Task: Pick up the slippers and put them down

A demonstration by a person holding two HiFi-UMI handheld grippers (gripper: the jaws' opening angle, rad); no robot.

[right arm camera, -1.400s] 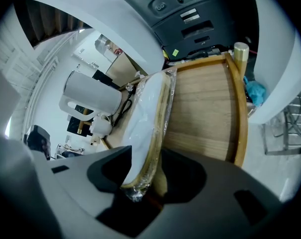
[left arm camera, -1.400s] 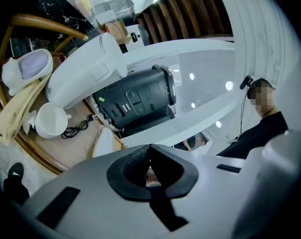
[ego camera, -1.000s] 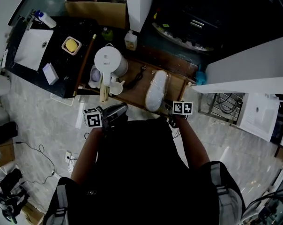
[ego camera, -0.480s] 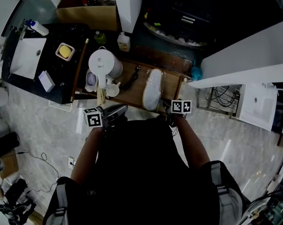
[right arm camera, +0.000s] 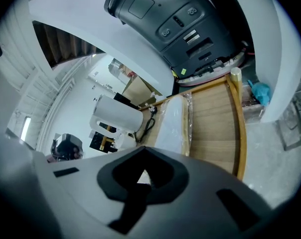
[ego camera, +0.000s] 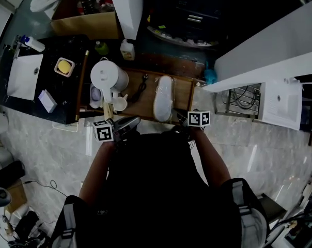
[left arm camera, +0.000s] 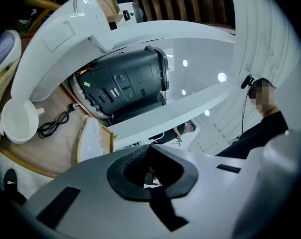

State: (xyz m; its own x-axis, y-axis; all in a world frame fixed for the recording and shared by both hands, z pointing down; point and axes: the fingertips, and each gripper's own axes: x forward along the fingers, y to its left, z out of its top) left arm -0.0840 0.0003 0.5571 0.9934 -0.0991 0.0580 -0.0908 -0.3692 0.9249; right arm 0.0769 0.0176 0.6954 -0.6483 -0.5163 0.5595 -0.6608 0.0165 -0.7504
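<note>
A white slipper in clear wrap lies lengthwise on the wooden tray. It also shows in the left gripper view and the right gripper view. My right gripper hovers at the tray's near edge, just right of the slipper's near end. Its jaws are shut, and they hide whether any wrap is pinched. My left gripper is level at the tray's near left. It is shut with nothing in it.
On the tray's left stand a white kettle and a white cup, with a black cable between them and the slipper. A dark appliance sits behind the tray. There is a dark counter with a sink at left and a white desk at right.
The head view has shifted, so the tray sits slightly further left in frame. The slipper lies in the same spot on the tray. Both grippers stay at the near edge.
</note>
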